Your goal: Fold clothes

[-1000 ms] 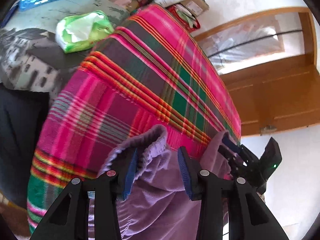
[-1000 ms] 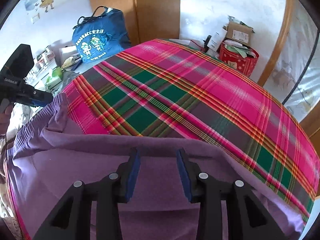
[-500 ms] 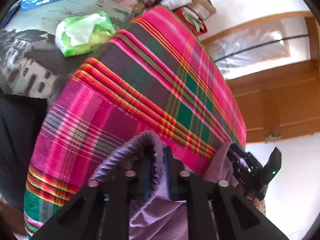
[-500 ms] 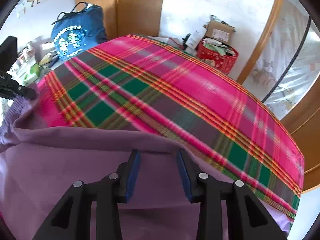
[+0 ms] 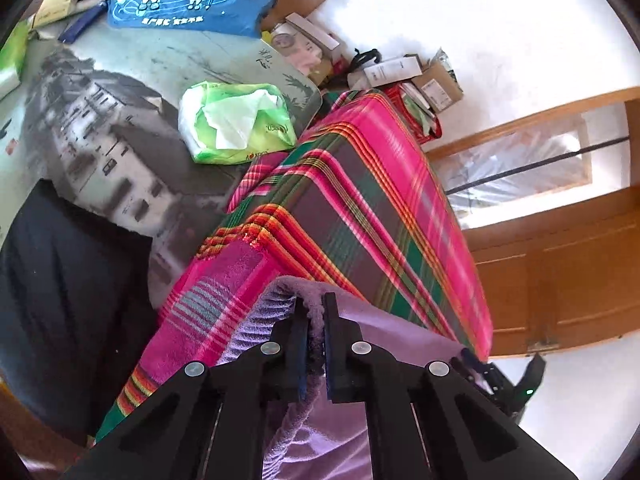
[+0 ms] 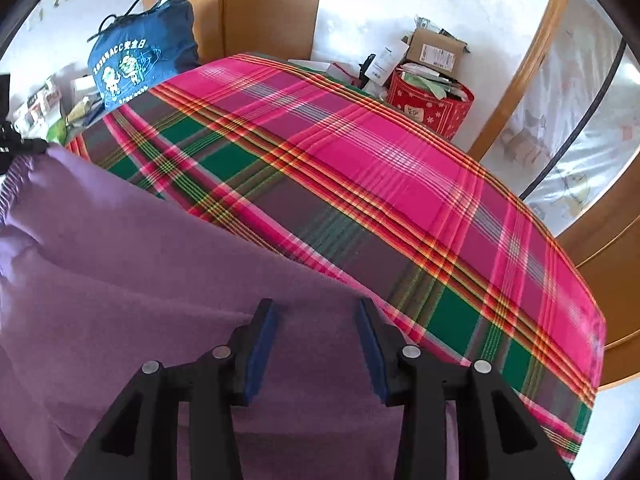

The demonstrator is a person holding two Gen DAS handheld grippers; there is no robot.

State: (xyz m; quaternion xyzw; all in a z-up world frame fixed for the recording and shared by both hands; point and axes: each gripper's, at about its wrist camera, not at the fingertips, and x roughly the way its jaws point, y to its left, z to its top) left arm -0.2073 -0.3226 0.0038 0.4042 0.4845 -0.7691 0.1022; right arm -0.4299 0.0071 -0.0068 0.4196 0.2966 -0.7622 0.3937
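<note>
A purple garment (image 5: 384, 330) with a ribbed elastic waistband lies at the near edge of a pink, green and red plaid blanket (image 5: 380, 220). My left gripper (image 5: 315, 308) is shut on the waistband's corner, and the cloth bunches between its blue pads. In the right wrist view the purple garment (image 6: 120, 260) spreads left over the plaid blanket (image 6: 360, 160). My right gripper (image 6: 316, 312) hovers over its far edge with jaws opening; fabric lies below them and the pads press on nothing. The left gripper (image 6: 16, 144) shows at the far left, holding the waistband end.
A green tissue pack (image 5: 236, 120) lies on a printed tabletop (image 5: 100, 120) left of the blanket. A blue bag (image 6: 136, 60) stands behind it, with a red box (image 6: 428, 100) and cartons at the far end. Wooden doors (image 5: 580, 272) are to the right, dark cloth (image 5: 60, 300) to the left.
My left gripper went from wide open around the waistband to shut on it, then swung, so more tabletop shows. The right gripper slid along the garment's edge and its jaws widened a little.
</note>
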